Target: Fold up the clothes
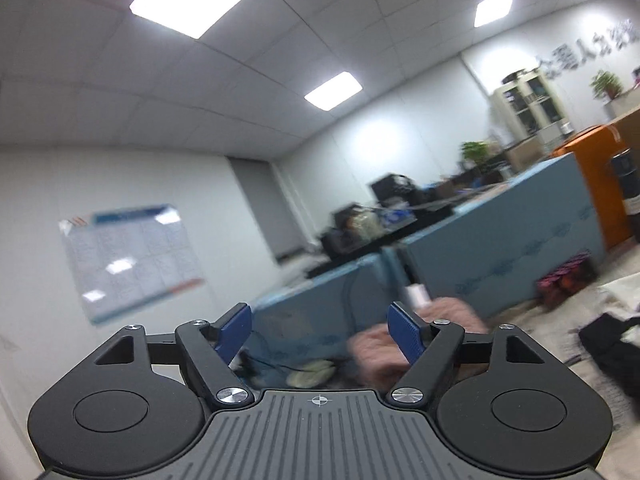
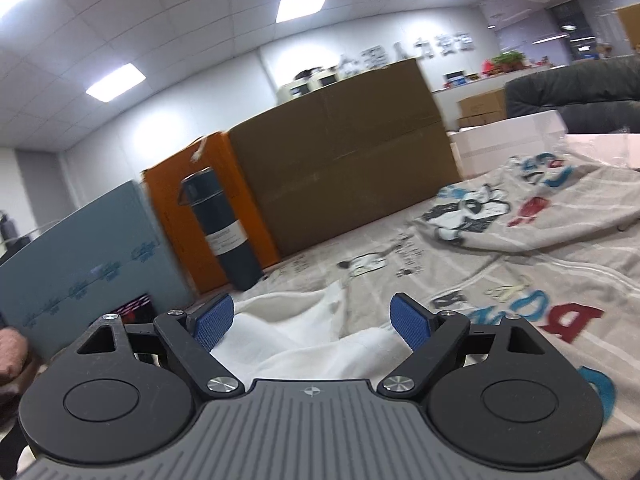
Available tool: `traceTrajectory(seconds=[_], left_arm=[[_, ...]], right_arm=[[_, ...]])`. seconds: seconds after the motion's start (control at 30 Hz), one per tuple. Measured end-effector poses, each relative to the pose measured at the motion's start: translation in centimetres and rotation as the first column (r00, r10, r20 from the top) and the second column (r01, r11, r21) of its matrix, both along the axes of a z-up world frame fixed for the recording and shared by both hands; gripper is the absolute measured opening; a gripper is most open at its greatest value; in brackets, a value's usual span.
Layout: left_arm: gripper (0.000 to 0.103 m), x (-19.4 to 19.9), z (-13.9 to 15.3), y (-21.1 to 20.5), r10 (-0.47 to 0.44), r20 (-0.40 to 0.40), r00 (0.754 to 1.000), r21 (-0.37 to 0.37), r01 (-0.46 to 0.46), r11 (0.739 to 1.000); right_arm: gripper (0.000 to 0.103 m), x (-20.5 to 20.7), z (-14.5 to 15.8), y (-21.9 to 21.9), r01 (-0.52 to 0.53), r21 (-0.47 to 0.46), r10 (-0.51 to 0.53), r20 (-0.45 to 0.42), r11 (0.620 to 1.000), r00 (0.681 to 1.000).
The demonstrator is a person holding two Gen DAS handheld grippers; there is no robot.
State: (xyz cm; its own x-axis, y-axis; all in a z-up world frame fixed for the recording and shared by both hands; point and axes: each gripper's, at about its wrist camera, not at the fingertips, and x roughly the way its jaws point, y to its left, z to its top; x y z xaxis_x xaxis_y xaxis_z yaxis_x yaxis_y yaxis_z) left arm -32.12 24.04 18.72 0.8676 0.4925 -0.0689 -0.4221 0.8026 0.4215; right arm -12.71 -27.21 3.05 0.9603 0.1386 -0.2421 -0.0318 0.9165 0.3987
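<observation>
In the right wrist view a white garment (image 2: 296, 336) lies crumpled on a beige printed cloth (image 2: 500, 272) that covers the table. My right gripper (image 2: 316, 320) is open, low over the white garment, holding nothing. In the left wrist view my left gripper (image 1: 320, 330) is open and empty, tilted up toward the room. A blurred pink fluffy garment (image 1: 384, 344) lies just beyond its right finger. A black garment (image 1: 608, 344) lies at the right on the cloth.
A large brown cardboard box (image 2: 344, 168), an orange box (image 2: 184, 200) and a dark cylindrical flask (image 2: 220, 224) stand at the table's far edge. Blue partition panels (image 1: 500, 248) stand behind. A white box (image 2: 512, 140) and a dark chair (image 2: 576, 92) are at the right.
</observation>
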Motion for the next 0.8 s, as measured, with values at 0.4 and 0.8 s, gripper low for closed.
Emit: traceTrajectory(seconds=[0.4, 0.8], left_arm=[[0.076, 15.7, -11.4, -5.0, -0.656, 0.012, 0.755, -0.589, 0.535, 0.606], [0.064, 25.7, -20.0, -10.2, -0.799, -0.22, 0.56, -0.788, 0.382, 0.484]], right_arm=[[0.084, 4.9, 0.3, 9.3, -0.474, 0.017, 0.473, -0.113, 0.88, 0.874], [0.063, 9.4, -3.2, 15.6, -0.579, 0.011, 0.548, -0.334, 0.816, 0.767]])
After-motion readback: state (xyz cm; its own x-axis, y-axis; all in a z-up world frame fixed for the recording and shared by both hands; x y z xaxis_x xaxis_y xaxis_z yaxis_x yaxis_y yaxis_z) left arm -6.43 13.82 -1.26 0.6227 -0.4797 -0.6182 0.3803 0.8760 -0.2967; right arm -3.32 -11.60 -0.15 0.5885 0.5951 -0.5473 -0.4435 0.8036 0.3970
